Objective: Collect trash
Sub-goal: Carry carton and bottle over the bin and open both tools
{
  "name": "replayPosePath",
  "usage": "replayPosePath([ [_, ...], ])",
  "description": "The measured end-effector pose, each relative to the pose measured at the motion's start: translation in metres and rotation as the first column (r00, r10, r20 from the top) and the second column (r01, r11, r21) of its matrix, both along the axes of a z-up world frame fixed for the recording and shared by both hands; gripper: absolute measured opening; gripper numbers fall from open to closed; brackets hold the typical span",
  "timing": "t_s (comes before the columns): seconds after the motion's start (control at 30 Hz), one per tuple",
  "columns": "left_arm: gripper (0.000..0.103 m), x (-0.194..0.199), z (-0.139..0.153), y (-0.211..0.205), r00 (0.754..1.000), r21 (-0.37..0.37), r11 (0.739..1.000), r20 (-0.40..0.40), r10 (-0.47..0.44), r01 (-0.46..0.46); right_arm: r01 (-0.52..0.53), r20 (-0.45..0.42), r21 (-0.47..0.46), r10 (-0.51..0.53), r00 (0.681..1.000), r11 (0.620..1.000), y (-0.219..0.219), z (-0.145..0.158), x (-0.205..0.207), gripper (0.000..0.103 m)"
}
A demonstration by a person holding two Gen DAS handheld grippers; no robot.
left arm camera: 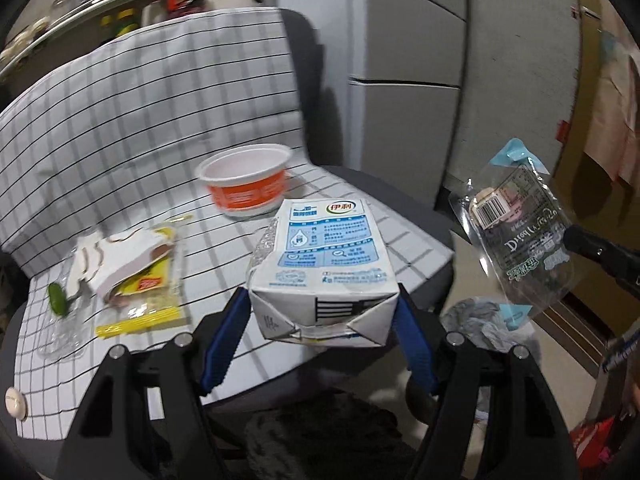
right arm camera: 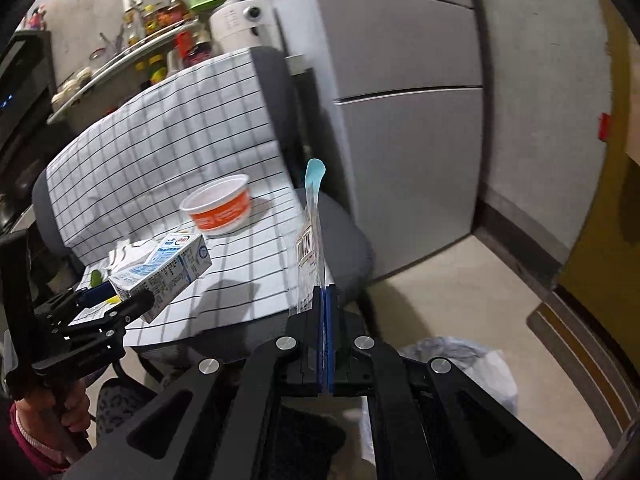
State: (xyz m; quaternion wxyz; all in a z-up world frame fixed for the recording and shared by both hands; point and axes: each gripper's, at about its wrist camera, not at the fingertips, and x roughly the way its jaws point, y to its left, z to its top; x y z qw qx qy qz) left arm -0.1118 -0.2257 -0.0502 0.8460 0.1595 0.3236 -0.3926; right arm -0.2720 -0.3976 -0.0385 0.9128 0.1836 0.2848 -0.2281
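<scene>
- Two pieces of trash are off the chair, one in each gripper, which I judge is so that both can go to the bag in one trip.
- The left gripper (left arm camera: 324, 312) has its jaws spread wide and pressed on the two sides of the milk carton (left arm camera: 324, 256), gripping near its folded end; the carton is lifted above the checked cloth (left arm camera: 120, 120).
- The right gripper (right arm camera: 325, 300) has its jaws pressed together, pinching the lower edge of a clear plastic wrapper (right arm camera: 310, 248), which stands up edge-on between them.
- The orange and white bowl (left arm camera: 248, 184) sits upright on the cloth, and it looks empty.
- A yellow packet (left arm camera: 148, 300) and a torn white box (left arm camera: 120, 260) lie near the cloth's left side, not yet collected.
- On the floor beside the chair stands a pale plastic bag (right arm camera: 472, 364), probably the trash bag; its contents I cannot tell.
</scene>
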Motion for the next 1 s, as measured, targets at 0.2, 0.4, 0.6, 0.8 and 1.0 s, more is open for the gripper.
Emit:
replayPosePath([
  [0.2,0.069,-0.025,-0.007,-0.041,0.988,0.015,0.988,-0.024,-0.154,0.154,0.104,-0.021,-0.002,-0.104,0.994,0.995,-0.020,-0.007,-0.035,0.001],
  [0.4,0.069,-0.055,-0.035,-0.098,0.937,0.057,0.940,-0.122,-0.327,0.335,0.236,-0.084,0.042,-0.232,0.969,0.971,-0.050,-0.034,-0.071,0.001],
  [0.6,0.069,-0.078,-0.074,-0.150,0.875,0.141,0.874,-0.226,-0.428,0.464,0.347,-0.197,0.118,-0.321,0.926,0.930,-0.078,-0.078,-0.097,0.002],
  [0.8,0.070,-0.094,-0.095,-0.178,0.827,0.175,0.821,-0.280,-0.487,0.543,0.403,-0.282,0.171,-0.347,0.895,0.899,-0.094,-0.112,-0.108,0.004],
  [1.0,0.073,-0.101,-0.110,-0.194,0.798,0.184,0.795,-0.330,-0.504,0.578,0.436,-0.317,0.207,-0.362,0.877,0.876,-0.102,-0.129,-0.110,0.012],
])
